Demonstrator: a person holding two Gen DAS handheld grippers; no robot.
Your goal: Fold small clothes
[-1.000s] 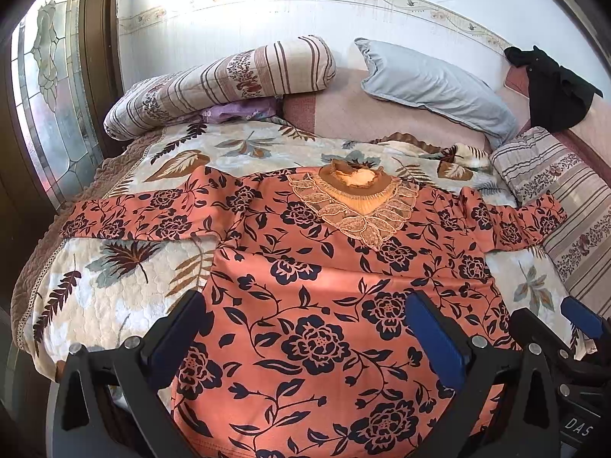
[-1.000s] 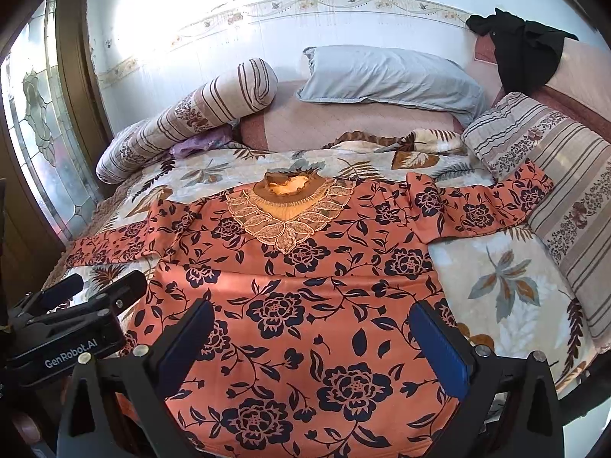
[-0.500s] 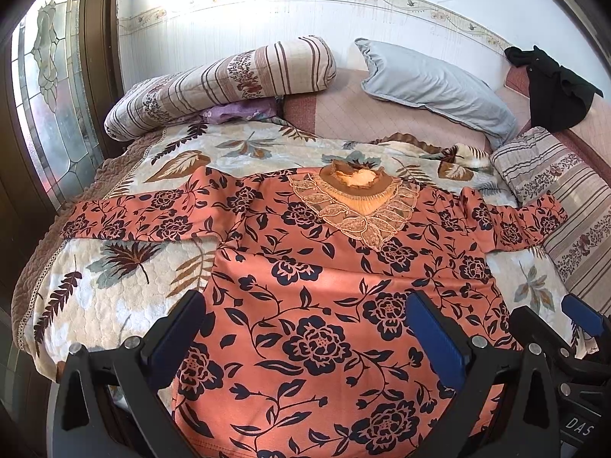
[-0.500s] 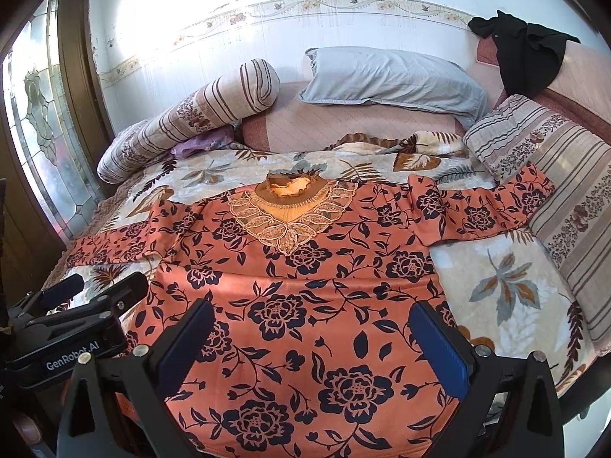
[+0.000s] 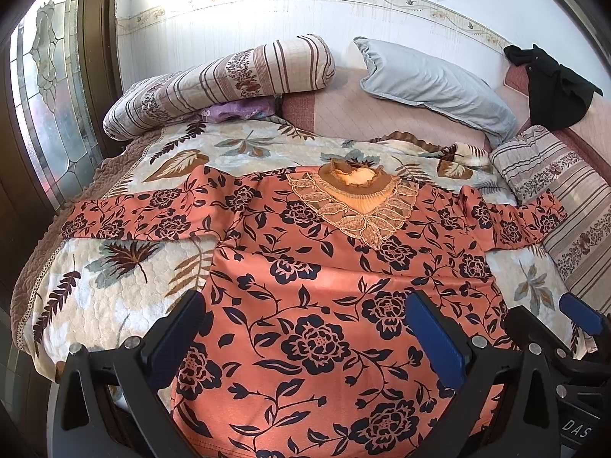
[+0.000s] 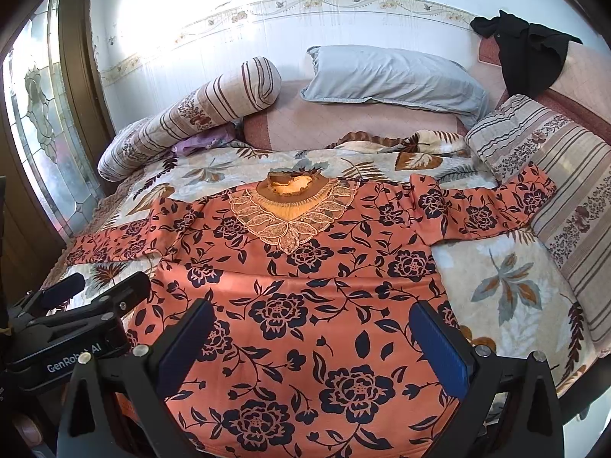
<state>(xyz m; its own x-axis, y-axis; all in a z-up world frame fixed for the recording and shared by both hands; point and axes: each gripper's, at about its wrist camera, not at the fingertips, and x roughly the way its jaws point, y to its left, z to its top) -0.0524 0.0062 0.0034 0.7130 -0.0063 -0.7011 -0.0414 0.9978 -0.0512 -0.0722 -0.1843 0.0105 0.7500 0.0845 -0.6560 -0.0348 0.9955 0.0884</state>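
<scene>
An orange top with dark flowers (image 5: 317,290) (image 6: 305,286) lies spread flat, front up, on the leaf-print bedspread (image 5: 114,286), both sleeves stretched out sideways. Its lace collar (image 5: 355,206) points toward the pillows. My left gripper (image 5: 305,328) hovers open above the top's lower left part, with nothing between its blue pads. Above the lower right part my right gripper (image 6: 313,339) is open and holds nothing. Each gripper shows at the edge of the other's view. The hem is hidden under the grippers.
A striped bolster (image 5: 229,80) and a grey pillow (image 5: 431,80) lie at the head of the bed by the white wall. A striped cushion (image 6: 553,175) lines the right side, with a black garment (image 6: 530,53) above it. A glass-panelled door (image 5: 46,99) stands left.
Both grippers have drifted very slightly; the top lies as before and both grippers stay open.
</scene>
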